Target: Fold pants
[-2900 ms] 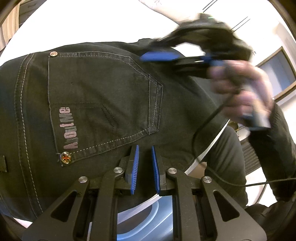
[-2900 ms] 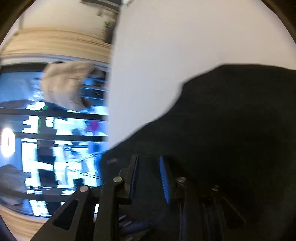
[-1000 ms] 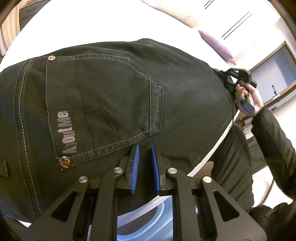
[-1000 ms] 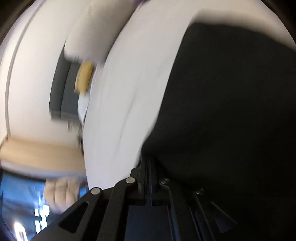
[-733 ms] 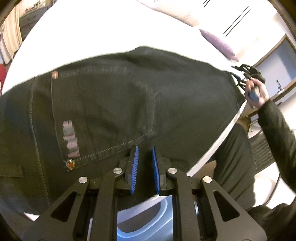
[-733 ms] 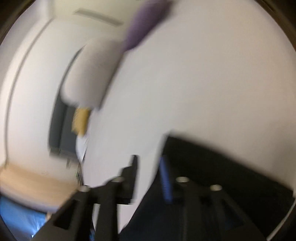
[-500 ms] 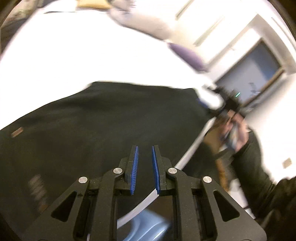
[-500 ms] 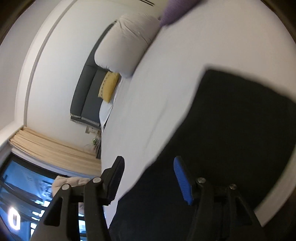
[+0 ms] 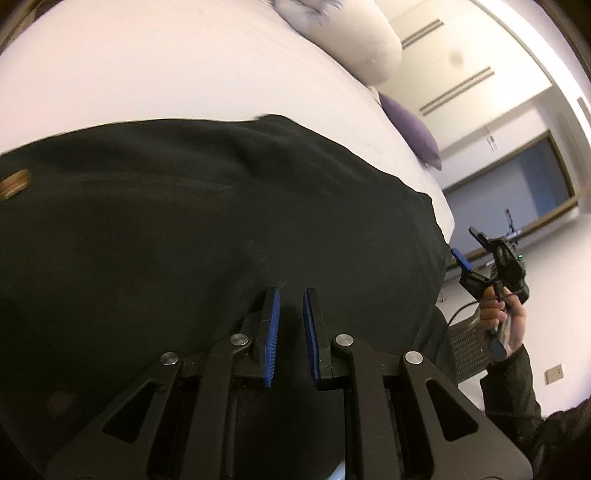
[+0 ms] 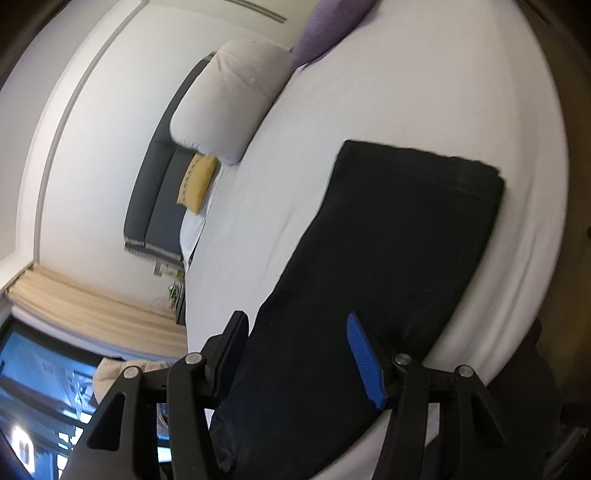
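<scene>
Black denim pants (image 9: 184, 229) lie folded flat on a white bed (image 9: 147, 66). In the right wrist view the pants (image 10: 388, 251) form a long dark strip with a squared far end. My left gripper (image 9: 290, 295) hovers over the near edge of the pants, its blue pads a narrow gap apart and holding nothing. My right gripper (image 10: 295, 325) is wide open and empty above the pants' near part. It also shows in the left wrist view (image 9: 480, 254), held in a hand past the pants' right end.
A white pillow (image 10: 229, 99) and a purple cushion (image 10: 328, 26) lie at the head of the bed. A yellow cushion (image 10: 197, 182) rests on a grey sofa (image 10: 155, 206) beyond. The bed edge (image 10: 517, 295) runs along the right.
My right gripper let go of the pants, opened wide and pulled back. My left gripper swung away from the back pocket toward the leg end, its jaws unchanged.
</scene>
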`<state>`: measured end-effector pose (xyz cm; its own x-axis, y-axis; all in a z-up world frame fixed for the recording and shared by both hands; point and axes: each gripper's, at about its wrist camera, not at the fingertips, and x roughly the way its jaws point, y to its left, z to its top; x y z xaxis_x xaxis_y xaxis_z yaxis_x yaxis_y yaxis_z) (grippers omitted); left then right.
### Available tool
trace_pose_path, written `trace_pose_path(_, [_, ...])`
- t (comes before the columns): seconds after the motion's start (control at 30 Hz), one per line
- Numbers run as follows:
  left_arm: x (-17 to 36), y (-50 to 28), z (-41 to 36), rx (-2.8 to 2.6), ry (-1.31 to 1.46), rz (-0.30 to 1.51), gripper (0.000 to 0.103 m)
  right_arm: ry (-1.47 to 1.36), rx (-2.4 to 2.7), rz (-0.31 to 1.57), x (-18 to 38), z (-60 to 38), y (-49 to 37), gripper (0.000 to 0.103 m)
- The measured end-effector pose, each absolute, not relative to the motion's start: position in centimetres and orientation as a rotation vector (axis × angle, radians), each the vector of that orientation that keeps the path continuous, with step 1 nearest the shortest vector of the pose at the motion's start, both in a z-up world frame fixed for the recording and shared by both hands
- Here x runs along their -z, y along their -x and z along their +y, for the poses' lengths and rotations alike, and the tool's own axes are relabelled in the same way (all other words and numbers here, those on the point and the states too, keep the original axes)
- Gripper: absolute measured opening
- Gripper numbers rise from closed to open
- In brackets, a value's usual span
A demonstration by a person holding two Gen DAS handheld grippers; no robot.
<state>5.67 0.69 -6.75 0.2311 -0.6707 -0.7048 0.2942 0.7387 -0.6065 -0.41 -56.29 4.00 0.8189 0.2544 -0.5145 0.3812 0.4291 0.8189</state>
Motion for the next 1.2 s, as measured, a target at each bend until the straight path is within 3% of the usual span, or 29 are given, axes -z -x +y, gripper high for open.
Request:
trace_pose_path(0.27, [4.5,-1.2,8.8,0.549,0.392,1.132,0.01,-1.172,0.071,0.68,-3.6,-55.5,-0.5,0.059])
trace_pose_path(0.33, [3.4,-1.3,7.7,0.576,0.373,1.118,0.01,-1.169,0.027,0.717,-3.0,-53.9,-2.1,0.036])
trace_pose_path(0.37, [2.6,-1.7,6.0,0.601,0.372,1.109,0.01,-1.135,0.002,0.771,-2.8,-52.6,-3.2,0.018])
trace_pose_path(0.4, [2.0,-1.9,5.0,0.627,0.367,1.105,0.01,-1.114,-0.015,0.808,-2.6,-51.6,-3.9,0.01])
trace_pose_path(0.63, [1.2,-4.0,-6.2,0.85,0.234,1.14,0.01,-1.137,-0.135,0.959,1.5,-47.2,-6.9,0.0])
trace_pose_path(0.73, [2.8,-4.9,-7.7,0.817,0.197,1.193,0.01,-1.174,-0.109,0.936,2.1,-49.2,-7.0,0.0])
trace_pose_path(0.93, [4.4,-4.6,-2.6,0.746,0.287,1.205,0.007,-1.102,0.13,0.84,1.1,-59.1,-7.7,0.0])
trace_pose_path(1.07, [3.7,-3.2,1.1,0.689,0.308,1.187,0.007,-1.023,0.347,0.748,-3.6,-64.6,-6.0,0.007])
trace_pose_path(1.13, [3.1,-2.5,2.4,0.66,0.305,1.174,0.007,-0.976,0.338,0.705,-6.4,-64.6,-4.5,0.027])
trace_pose_path(1.17, [2.8,-2.3,2.7,0.648,0.298,1.17,0.007,-0.942,0.346,0.698,-7.5,-64.0,-3.7,0.046])
trace_pose_path(1.2, [2.9,-2.4,3.1,0.646,0.299,1.169,0.007,-0.909,0.356,0.687,-8.3,-63.2,-2.6,0.05])
